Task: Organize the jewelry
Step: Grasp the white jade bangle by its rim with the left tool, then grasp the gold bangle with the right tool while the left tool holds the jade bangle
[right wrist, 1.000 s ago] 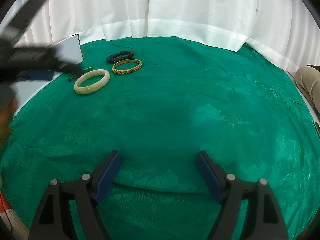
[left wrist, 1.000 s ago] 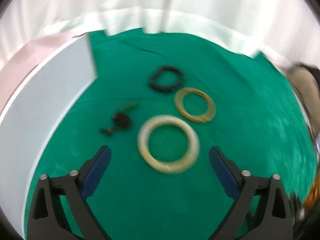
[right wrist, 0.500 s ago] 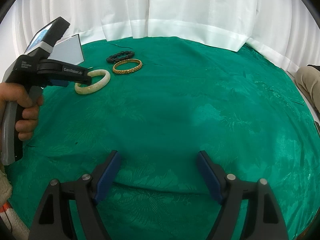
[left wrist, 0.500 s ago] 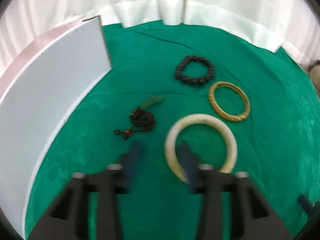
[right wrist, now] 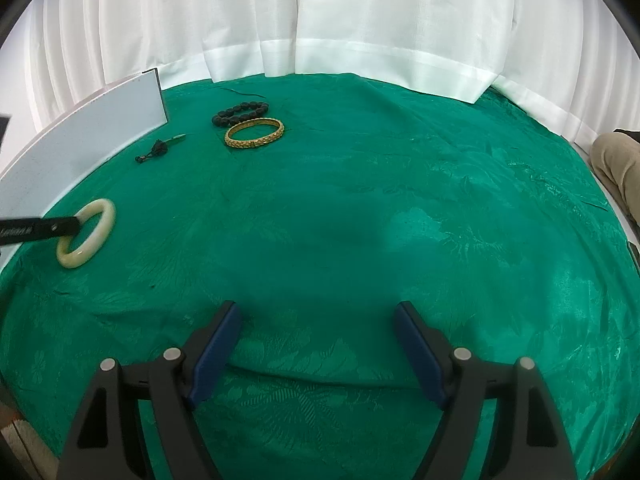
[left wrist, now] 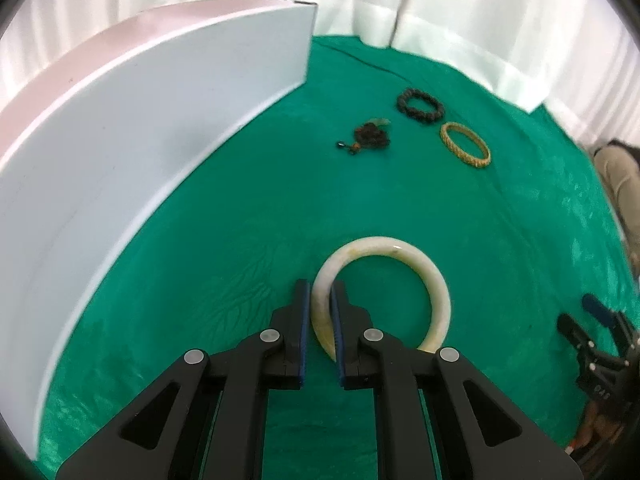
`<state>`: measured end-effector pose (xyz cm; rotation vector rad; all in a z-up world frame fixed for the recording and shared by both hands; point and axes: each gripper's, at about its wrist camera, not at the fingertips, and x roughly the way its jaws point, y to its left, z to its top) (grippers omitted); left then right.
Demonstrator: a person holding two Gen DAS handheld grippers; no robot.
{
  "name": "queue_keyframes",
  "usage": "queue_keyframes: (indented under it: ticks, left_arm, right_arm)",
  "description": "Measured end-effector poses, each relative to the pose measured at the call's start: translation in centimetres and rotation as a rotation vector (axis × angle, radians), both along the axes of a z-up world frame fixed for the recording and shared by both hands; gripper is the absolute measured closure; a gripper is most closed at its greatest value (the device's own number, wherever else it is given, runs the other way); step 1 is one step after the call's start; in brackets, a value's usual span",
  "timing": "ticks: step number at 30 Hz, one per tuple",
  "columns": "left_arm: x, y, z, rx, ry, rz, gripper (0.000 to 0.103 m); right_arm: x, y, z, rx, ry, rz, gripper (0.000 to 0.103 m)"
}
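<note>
My left gripper (left wrist: 320, 292) is shut on the near-left rim of a cream jade bangle (left wrist: 424, 268), held just over the green cloth; the bangle also shows in the right wrist view (right wrist: 100, 224). A gold bangle (left wrist: 465, 145) (right wrist: 254, 133), a dark bead bracelet (left wrist: 420, 105) (right wrist: 240, 113) and a small dark pendant with a green stone (left wrist: 370, 136) (right wrist: 160, 148) lie farther back. My right gripper (right wrist: 318, 320) is open and empty over the cloth near the front edge.
A white box with a pink top (left wrist: 140, 128) (right wrist: 88, 136) stands along the left. White curtains (right wrist: 360, 20) hang behind the table. A person's beige-clad leg (right wrist: 616, 160) is at the right edge.
My left gripper closed on the cream bangle and pulled it back toward the near left, away from the other jewelry. The right gripper has not moved.
</note>
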<state>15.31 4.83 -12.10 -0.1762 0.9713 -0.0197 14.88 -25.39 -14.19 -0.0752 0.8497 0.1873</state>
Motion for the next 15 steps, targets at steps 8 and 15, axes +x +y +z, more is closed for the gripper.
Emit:
queue_keyframes:
  ticks: [8, 15]
  left_arm:
    - [-1.4, -0.6, -0.2, 0.071, -0.097, 0.001, 0.089]
    - [-1.2, -0.2, -0.3, 0.034, -0.105, 0.003, 0.087]
  right_arm:
    - [0.3, 0.1, 0.2, -0.008, 0.036, 0.014, 0.022]
    - [6.8, 3.7, 5.9, 0.065, 0.079, 0.226, 0.022]
